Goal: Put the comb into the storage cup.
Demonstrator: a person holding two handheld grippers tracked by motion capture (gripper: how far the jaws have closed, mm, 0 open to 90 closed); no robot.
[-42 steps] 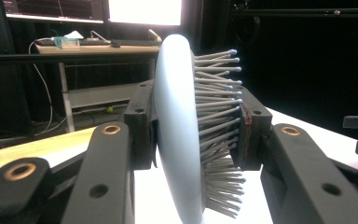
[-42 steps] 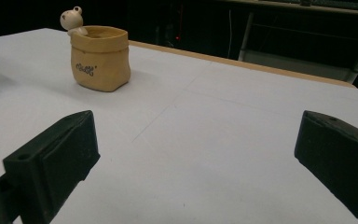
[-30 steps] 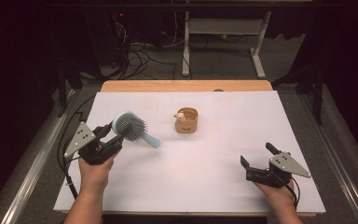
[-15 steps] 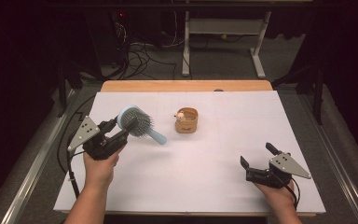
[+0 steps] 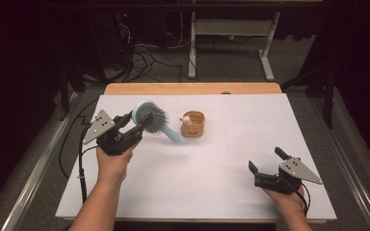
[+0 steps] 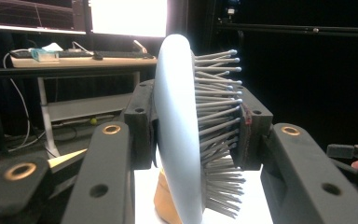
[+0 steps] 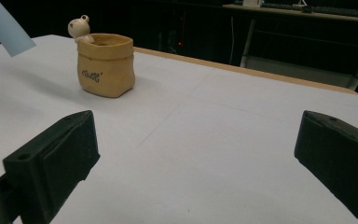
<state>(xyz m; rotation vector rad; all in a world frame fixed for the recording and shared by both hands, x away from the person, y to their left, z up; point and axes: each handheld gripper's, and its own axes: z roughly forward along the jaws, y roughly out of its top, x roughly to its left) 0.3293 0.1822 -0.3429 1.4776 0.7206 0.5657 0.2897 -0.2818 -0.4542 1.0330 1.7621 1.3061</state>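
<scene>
Left of the little tan pot, my left gripper is clamped on the head of the pale blue hairbrush, lifted off the white table. From the left gripper view the brush head stands on edge between my two jaws, one pad against its smooth back and the other pressed into the bristle tips, with the pot just visible below it. From above, the handle slants down and away from my gripper toward the pot, its end stopping just short of the pot's near-left side without touching it. My right gripper rests well to the right of the pot and nearer to me, its jaws spread wide with nothing between them; in the right gripper view the pot, with a small bear figure on its rim, sits beyond my left-hand jaw, and the tip of the brush handle pokes in at the top corner. Compared with a second ago, the brush and my left hand have come closer to the pot and a bit higher, the grip unchanged, while my right hand has not moved.
</scene>
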